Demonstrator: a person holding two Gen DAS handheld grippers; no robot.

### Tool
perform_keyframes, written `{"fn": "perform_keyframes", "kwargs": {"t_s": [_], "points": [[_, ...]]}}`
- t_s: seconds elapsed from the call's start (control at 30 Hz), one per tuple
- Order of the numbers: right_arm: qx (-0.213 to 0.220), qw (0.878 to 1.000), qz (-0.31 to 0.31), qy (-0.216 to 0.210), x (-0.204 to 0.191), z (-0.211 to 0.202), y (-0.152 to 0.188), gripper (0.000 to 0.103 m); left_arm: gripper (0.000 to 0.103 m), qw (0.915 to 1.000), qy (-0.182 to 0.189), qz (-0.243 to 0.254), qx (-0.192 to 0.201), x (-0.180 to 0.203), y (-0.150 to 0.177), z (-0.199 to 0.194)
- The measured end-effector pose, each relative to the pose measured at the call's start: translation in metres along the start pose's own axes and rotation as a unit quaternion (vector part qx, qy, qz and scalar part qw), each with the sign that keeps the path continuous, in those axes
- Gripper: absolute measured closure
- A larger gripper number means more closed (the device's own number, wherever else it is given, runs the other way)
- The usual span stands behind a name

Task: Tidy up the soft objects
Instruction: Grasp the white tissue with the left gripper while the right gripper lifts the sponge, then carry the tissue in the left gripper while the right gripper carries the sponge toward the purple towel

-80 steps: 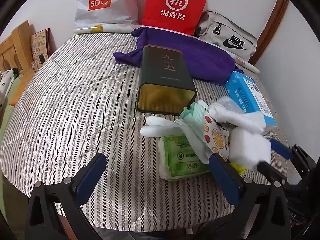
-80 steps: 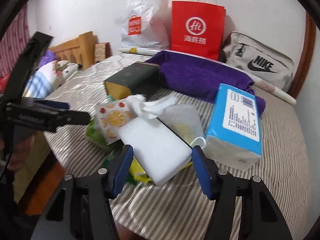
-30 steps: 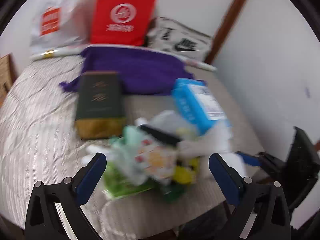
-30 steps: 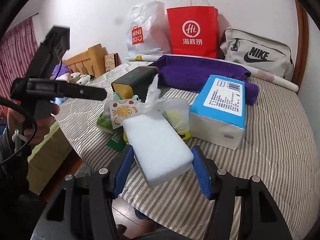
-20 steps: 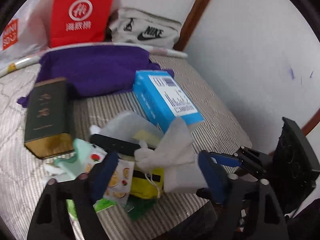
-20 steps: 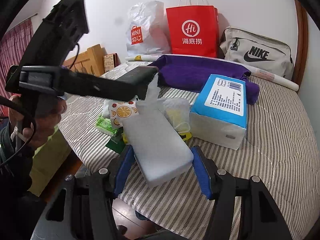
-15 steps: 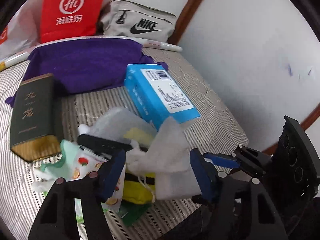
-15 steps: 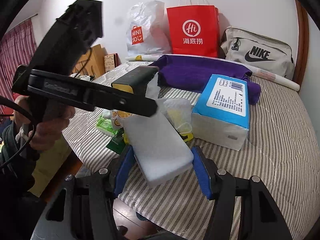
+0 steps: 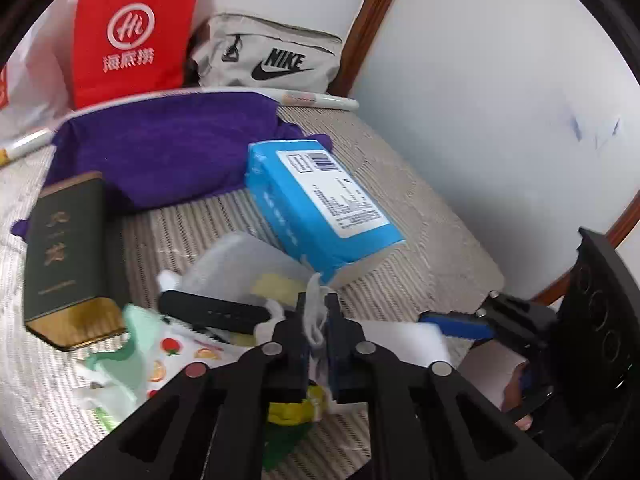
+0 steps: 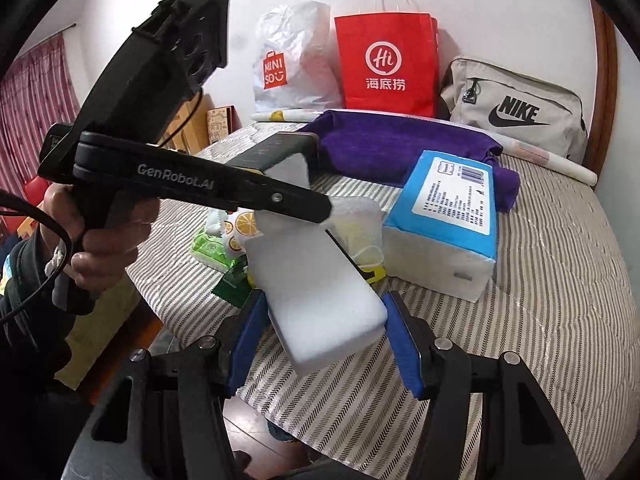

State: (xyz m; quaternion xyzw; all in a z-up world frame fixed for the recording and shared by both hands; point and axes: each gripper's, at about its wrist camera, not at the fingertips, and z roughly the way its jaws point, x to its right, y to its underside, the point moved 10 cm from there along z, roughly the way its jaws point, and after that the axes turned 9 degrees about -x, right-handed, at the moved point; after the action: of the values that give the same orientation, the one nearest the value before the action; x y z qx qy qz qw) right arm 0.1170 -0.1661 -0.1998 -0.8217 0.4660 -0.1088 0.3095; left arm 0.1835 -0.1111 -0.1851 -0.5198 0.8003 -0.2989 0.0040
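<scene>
The left gripper (image 9: pixel 316 330) was fully closed, its jaws pinching a thin white tissue (image 9: pixel 314 312) that stood up between the pads, above the pile of soft items at the near edge of the striped bed (image 9: pixel 420 216). The right gripper (image 10: pixel 324 338) stood about half open, its blue pads pressed against both long sides of a white sponge block (image 10: pixel 312 280), which was held raised over the near bed edge. Seen from the right wrist, the left gripper (image 10: pixel 326 210) reached in from the left, gripped by a hand (image 10: pixel 96 240), with its tip just above the far end of the sponge block. The pile held a fruit-print pack (image 9: pixel 176 354), a green wipes pack (image 10: pixel 210 248) and a clear plastic bag (image 9: pixel 244 260). A blue tissue pack (image 10: pixel 448 216) lay just right of the pile. A dark green tin (image 9: pixel 66 252) lay to the far left, touching a purple cloth (image 9: pixel 168 148)
</scene>
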Motion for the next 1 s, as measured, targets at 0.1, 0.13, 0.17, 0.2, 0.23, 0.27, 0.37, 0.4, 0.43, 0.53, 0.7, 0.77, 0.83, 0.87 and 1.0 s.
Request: {"fn": "perform_keyframes", "kwargs": {"t_s": [0.1,0.13,0.17,0.2,0.23,0.27,0.37,0.4,0.43,0.53,0.7,0.77,0.83,0.87,1.0], "points": [[0.001,1.0,0.003,0.008,0.004,-0.003,0.002,0.044,0.096,0.9999,0.003,-0.012,0.006,-0.006,0.003,-0.007],[0.001,1.0,0.004,0.011,0.006,-0.004,0.003,0.044,0.096,0.9997,-0.002,-0.02,0.011,-0.011,0.004,-0.011],[0.001,1.0,0.005,0.014,0.008,-0.005,0.004,0.044,0.096,0.9995,-0.007,-0.028,0.015,-0.016,0.005,-0.015],[0.0,1.0,0.007,0.018,0.011,-0.005,0.005,0.044,0.096,0.9991,-0.01,-0.037,0.019,-0.022,0.007,-0.02],[-0.002,1.0,0.011,0.024,0.016,-0.005,0.007,0.044,0.096,0.9987,-0.01,-0.044,0.023,-0.026,0.009,-0.024],[-0.004,0.999,0.013,0.029,0.019,-0.005,0.01,0.044,0.096,0.9983,-0.009,-0.05,0.027,-0.031,0.012,-0.029],[-0.015,0.998,0.03,0.046,0.036,0.0,0.019,0.044,0.096,0.9968,-0.021,-0.065,0.041,-0.044,0.019,-0.045],[-0.02,0.998,0.038,0.051,0.042,0.003,0.023,0.044,0.096,0.9962,-0.025,-0.069,0.047,-0.048,0.022,-0.051],[-0.024,0.997,0.045,0.054,0.047,0.005,0.027,0.044,0.096,0.9955,-0.028,-0.074,0.052,-0.051,0.024,-0.056],[-0.037,0.995,0.065,0.065,0.061,0.014,0.036,0.044,0.096,0.9934,-0.039,-0.082,0.07,-0.061,0.03,-0.078],[-0.042,0.994,0.08,0.064,0.067,0.022,0.04,0.044,0.096,0.9883,-0.082,-0.095,0.086,-0.077,0.04,-0.111],[-0.041,0.994,0.077,0.068,0.066,0.02,0.039,0.044,0.096,0.9864,-0.097,-0.104,0.082,-0.085,0.045,-0.115],[-0.04,0.994,0.076,0.072,0.065,0.02,0.038,0.044,0.096,0.9852,-0.098,-0.119,0.075,-0.096,0.053,-0.111],[-0.041,0.994,0.076,0.073,0.066,0.021,0.038,0.043,0.096,0.9844,-0.097,-0.13,0.068,-0.102,0.058,-0.107],[-0.051,0.994,0.073,0.067,0.063,0.028,0.041,0.043,0.096,0.9805,-0.115,-0.154,0.042,-0.122,0.079,-0.086]]}}
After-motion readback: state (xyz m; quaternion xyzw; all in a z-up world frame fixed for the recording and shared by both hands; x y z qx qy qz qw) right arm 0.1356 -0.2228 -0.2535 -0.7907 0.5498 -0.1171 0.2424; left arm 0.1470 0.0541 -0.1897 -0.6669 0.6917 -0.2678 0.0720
